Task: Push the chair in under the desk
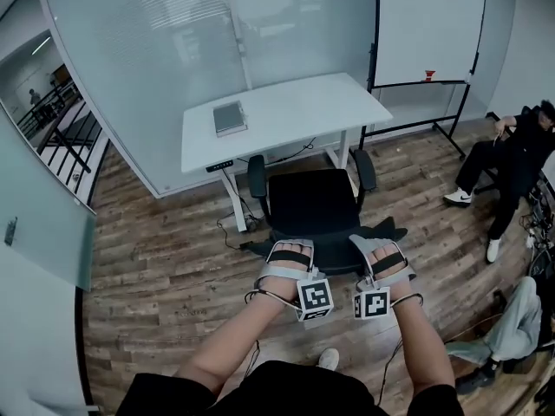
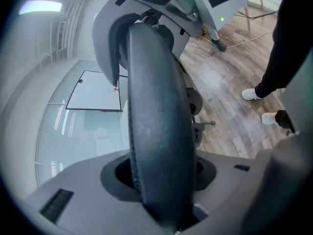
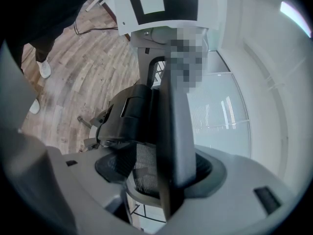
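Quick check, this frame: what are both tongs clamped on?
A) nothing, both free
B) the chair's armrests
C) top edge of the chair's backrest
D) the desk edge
C: the left tongs and the right tongs sit side by side on the top edge of the backrest. Each gripper view shows that dark edge pinched between its jaws.

Black mesh office chair (image 1: 312, 202) before white rectangular desk (image 1: 295, 111).
Grey flat book (image 1: 230, 118) on its left part; standing whiteboard (image 1: 425, 24) behind, right.
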### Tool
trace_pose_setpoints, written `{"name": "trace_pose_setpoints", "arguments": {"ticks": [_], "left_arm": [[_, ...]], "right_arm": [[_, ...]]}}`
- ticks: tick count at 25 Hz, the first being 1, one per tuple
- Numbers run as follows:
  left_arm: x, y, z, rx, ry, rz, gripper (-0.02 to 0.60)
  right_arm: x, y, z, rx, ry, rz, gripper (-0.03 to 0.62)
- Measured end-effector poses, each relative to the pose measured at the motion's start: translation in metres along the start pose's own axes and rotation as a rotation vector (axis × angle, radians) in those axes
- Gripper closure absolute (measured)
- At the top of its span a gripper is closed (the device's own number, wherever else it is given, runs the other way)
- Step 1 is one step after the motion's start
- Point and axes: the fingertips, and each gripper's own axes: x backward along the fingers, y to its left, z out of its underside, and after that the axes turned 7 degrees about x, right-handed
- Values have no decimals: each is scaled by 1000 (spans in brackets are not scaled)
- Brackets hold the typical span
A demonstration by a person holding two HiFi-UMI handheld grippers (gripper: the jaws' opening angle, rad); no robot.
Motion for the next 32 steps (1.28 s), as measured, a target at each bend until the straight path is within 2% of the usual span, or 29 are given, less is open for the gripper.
{"name": "trace_pose_setpoints", "arguments": {"ticks": [4, 9, 14, 16, 18, 20, 26, 32], "left_arm": [[-15, 11, -8, 26, 18, -30, 380], [-31, 29, -16, 72, -4, -65, 353], [-47, 39, -1, 70, 25, -59, 354], [-54, 43, 5, 74, 46, -54, 354], [-62, 47, 8, 76, 64, -46, 354], [-70, 53, 8, 84, 72, -48, 354], [-93, 73, 8, 82, 51, -60, 354], [-114, 94, 22, 93, 34, -96, 353]], "right_arm": [[-16, 2, 16, 13, -16, -3, 298], [-33, -1, 31, 4, -24, -2, 304], [-54, -8, 28, 15, -31, -8, 290], [-63, -8, 27, 23, -41, -32, 277], [-72, -6, 27, 11, -61, -85, 236], [-81, -6, 30, 1, -76, -109, 230], [-112, -13, 50, 68, -43, -93, 326], [-141, -25, 46, 49, -49, -123, 336]]}}
